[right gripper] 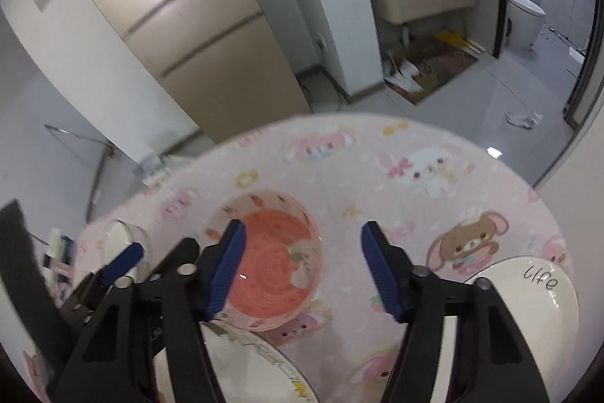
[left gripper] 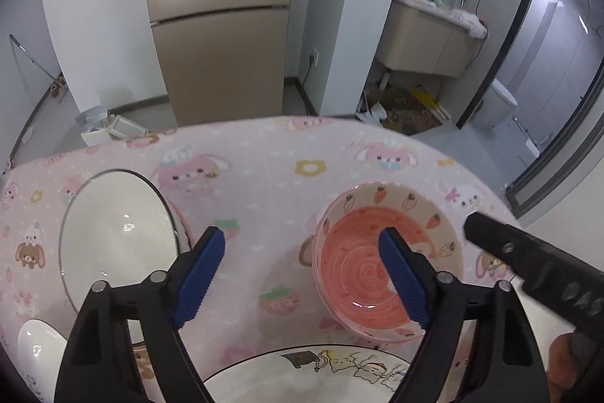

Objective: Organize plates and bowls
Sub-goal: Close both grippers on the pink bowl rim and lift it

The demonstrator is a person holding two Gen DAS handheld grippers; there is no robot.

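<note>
A pink strawberry-pattern bowl (left gripper: 362,263) sits on the table with the pink cartoon cloth (left gripper: 264,176); it also shows in the right wrist view (right gripper: 275,252). My left gripper (left gripper: 304,274) is open and empty, above the cloth, its right finger over the bowl. My right gripper (right gripper: 302,267) is open and empty, its left finger over the same bowl. A white plate with a dark rim (left gripper: 113,237) lies at left. A cartoon-print plate (left gripper: 309,376) lies at the near edge. A white bowl marked "Life" (right gripper: 536,293) sits at right.
A small white dish (left gripper: 37,350) lies at the near left. The right gripper's black body (left gripper: 536,267) reaches in from the right of the left wrist view. Beyond the table's far edge are a beige cabinet (left gripper: 219,25) and a bathroom doorway (left gripper: 434,44).
</note>
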